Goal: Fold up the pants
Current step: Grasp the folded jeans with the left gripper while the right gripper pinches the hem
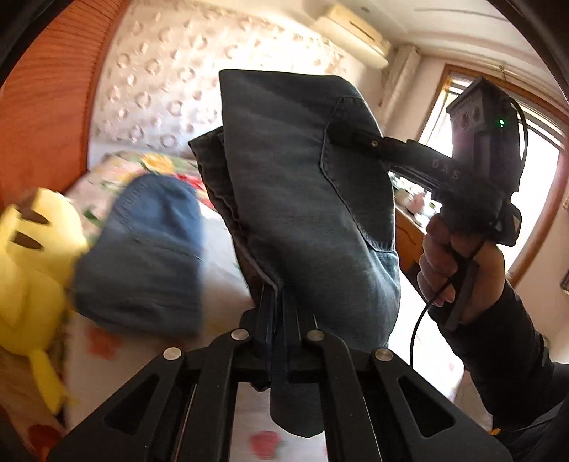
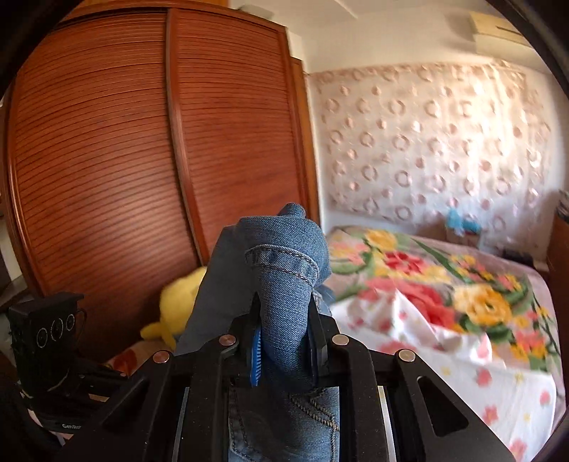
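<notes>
The left claw (image 1: 275, 302) is squeezed tight on a thin edge of the pants (image 1: 302, 199). The right claw (image 2: 284, 330) is clamped on a thick rolled bunch of the same pants (image 2: 284, 277), and a blue ridged pad (image 2: 255, 359) shows on one finger. In the left wrist view, the right claw (image 1: 341, 137) bites the pants from the side, close to a sewn pocket (image 1: 355, 184), and a hand (image 1: 458, 263) in a dark sleeve holds its handle.

The pants are blue denim, rough and woven, with thick stitched seams and a folded hem. They hang in the air between the two claws, above the bed (image 2: 462, 355).

The bed has a soft blanket (image 2: 426, 284) with big red and yellow flowers, and a white sheet with little pink flowers. A fuzzy yellow plush toy (image 1: 28, 256) sits at the left, just beside a blue knitted thing (image 1: 149, 248) that looks blurry. Behind them stands a brown wooden wardrobe (image 2: 124, 160) with thin slats across its doors. The wall behind the bed has a puffy white cover (image 2: 426, 142) with round ring shapes. A white air conditioner (image 1: 355, 33) hangs high up, near a window (image 1: 533, 170) with a wooden frame.
</notes>
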Demonstrator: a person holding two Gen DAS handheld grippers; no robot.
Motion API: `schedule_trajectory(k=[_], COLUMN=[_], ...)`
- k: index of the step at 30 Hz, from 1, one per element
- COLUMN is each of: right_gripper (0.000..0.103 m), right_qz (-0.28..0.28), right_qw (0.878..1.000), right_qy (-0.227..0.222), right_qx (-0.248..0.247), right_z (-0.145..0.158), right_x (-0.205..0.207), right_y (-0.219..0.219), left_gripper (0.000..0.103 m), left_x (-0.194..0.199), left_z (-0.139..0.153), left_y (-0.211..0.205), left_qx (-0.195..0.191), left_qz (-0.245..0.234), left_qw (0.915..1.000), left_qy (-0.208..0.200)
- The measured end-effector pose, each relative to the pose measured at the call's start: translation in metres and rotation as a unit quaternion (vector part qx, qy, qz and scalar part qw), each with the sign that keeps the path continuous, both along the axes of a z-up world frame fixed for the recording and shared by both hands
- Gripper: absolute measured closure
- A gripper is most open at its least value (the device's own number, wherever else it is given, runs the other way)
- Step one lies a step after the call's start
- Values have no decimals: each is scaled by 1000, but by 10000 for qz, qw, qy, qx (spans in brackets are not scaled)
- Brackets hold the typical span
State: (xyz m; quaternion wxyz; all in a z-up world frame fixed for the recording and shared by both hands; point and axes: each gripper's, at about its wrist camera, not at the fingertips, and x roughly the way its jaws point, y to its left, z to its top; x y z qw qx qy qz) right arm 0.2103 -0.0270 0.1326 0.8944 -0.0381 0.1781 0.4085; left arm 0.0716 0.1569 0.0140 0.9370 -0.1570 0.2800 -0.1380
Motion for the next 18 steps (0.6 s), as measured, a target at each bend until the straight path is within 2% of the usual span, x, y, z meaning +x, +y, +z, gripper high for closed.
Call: schedule_trajectory(k=[6,11,14,16,18], right_gripper=[84,84,84,83,82], right_qz=[529,904,757,445,131], right_qw=[9983,9937,9925,9931,9921], right_qy=[-135,16,275,513,916], right_qx=[203,661,923,954,844], right_z=[35,57,43,11,-31], right_x=[13,42,77,111,147], right_y=[54,85,88,89,99], left_gripper=[99,99,99,99,99], left_x=[-14,-5,26,57,95], left_z=[32,55,48,32,4], left_y=[59,97,108,110,112], left_qx=[137,398,694,916,1038], left_qz=[603,1041,1208,1253,1200], left_qw=[9977,9928,9896,9878,9868], left_qy=[-294,-445,-358,-144,321])
